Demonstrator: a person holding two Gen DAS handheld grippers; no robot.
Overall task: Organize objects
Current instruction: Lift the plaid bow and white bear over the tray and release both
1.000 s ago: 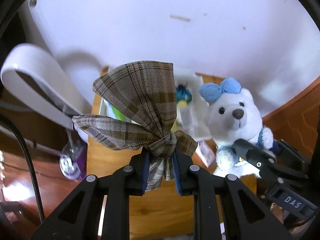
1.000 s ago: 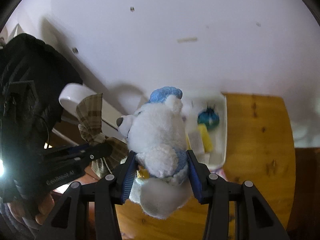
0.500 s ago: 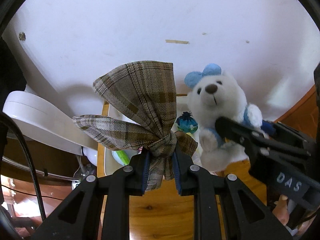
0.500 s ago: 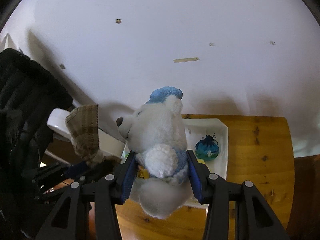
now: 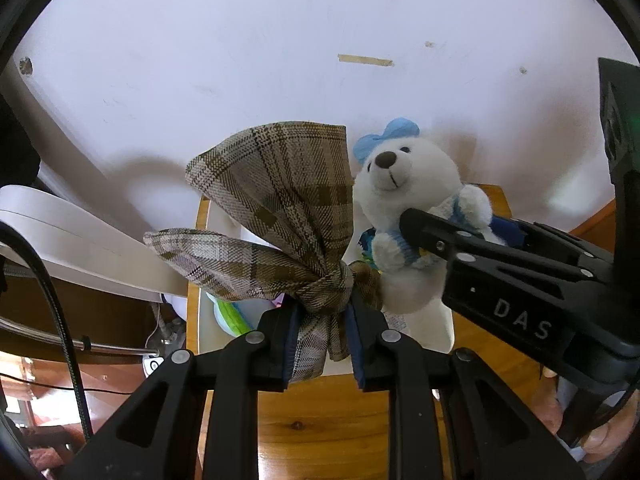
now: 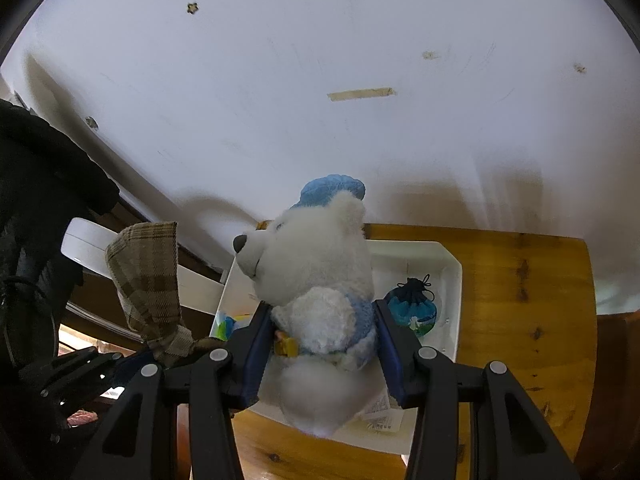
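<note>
The brown plaid fabric bow (image 5: 288, 216) is pinched at its knot by the nearly closed left gripper (image 5: 322, 344). The white plush bear with a blue bow (image 6: 320, 280) is clamped at the waist by the partly open right gripper (image 6: 324, 354). Both are held above the white plastic tray (image 6: 450, 264), presumably for dropping in; a blue drawstring pouch (image 6: 414, 306) lies at its 3 o'clock side.

Looks like a lived-in home room, not a lab. Scuffed white wall (image 6: 280, 80) with a strip of old tape (image 6: 361, 94) and small marks. Wooden table (image 6: 520, 300) against it, bearing a white tray (image 6: 450, 264) of toys and trinkets. Loose black cable (image 5: 60, 312) at left.
</note>
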